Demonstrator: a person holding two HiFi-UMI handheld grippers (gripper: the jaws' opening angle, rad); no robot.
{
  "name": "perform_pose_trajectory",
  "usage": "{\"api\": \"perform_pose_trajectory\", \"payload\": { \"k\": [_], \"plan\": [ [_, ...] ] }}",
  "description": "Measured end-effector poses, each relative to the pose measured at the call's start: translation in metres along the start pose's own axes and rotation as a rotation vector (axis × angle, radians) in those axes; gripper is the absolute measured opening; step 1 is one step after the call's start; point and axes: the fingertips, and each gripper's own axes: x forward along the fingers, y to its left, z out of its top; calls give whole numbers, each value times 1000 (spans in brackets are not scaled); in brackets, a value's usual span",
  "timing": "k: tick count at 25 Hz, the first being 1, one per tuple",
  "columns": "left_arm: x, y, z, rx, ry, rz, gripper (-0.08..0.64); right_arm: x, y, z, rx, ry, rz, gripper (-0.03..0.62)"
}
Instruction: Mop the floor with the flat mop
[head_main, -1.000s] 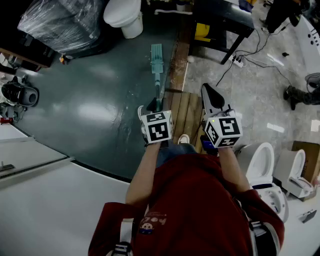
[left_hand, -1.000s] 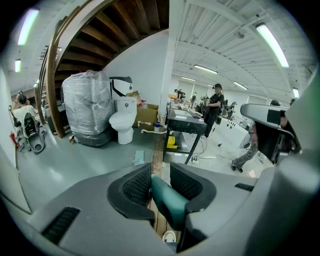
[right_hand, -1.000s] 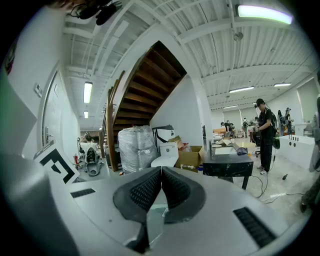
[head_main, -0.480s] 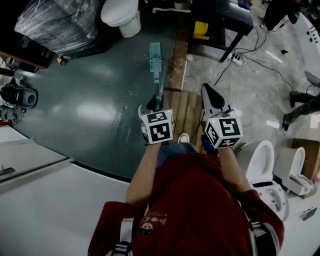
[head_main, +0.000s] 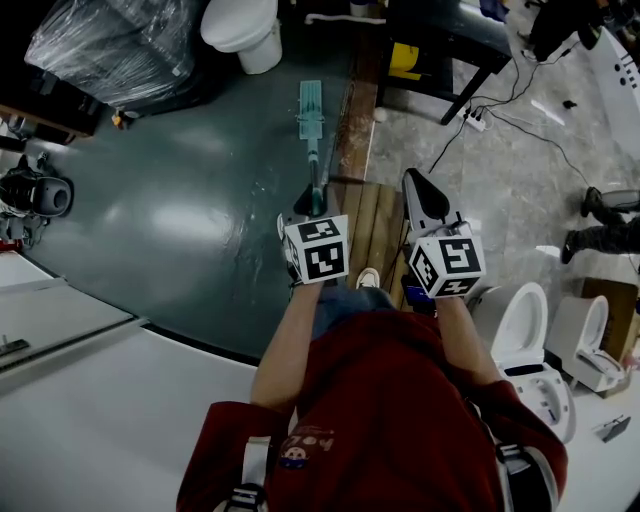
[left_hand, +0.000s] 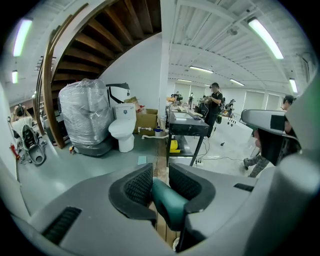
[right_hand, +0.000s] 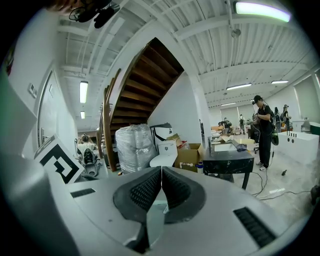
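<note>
With the left tool (left_hand: 161, 186), clamped the mop's teal handle (left_hand: 170, 202) high up — stiff, light, probably slick; held the right tool (right_hand: 161, 187) pinched shut, empty. Had the pad (head_main: 311, 112) flat on the floor (head_main: 180, 220) ahead.

1. Head view: the camera sits on the person's head and faces steeply down over red sleeves. The left gripper (head_main: 308, 205) and right gripper (head_main: 414, 180) lie close below. The glossy dark green floor (head_main: 180, 220) lies farther beneath.
2. Left gripper view: the camera rides just behind the left gripper (left_hand: 159, 175). It faces roughly level along jaws clamped on the teal plastic flat mop (left_hand: 167, 200), which is very near the lens.
3. Right gripper view: the camera rides behind the right gripper (right_hand: 161, 172), whose jaws are pressed together. It tilts more upward, taking in the ceiling.
4. All three views share the floor's far edge, with:
   - the white ceramic toilet (head_main: 240, 30) (left_hand: 121, 131) (right_hand: 162, 155)
   - the clear-plastic-wrapped bundle (head_main: 120, 45) (left_hand: 86, 112) (right_hand: 134, 147)
   - the black metal-legged table (head_main: 445, 40) (left_hand: 187, 125) (right_hand: 227, 157)
</note>
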Motion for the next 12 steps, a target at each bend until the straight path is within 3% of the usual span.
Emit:
{"api": "perform_pose_trajectory", "payload": {
  "k": [12],
  "plan": [
    [34, 21, 19, -2, 3, -4, 115, 37, 8, -4, 5, 29, 5, 20]
  ]
}}
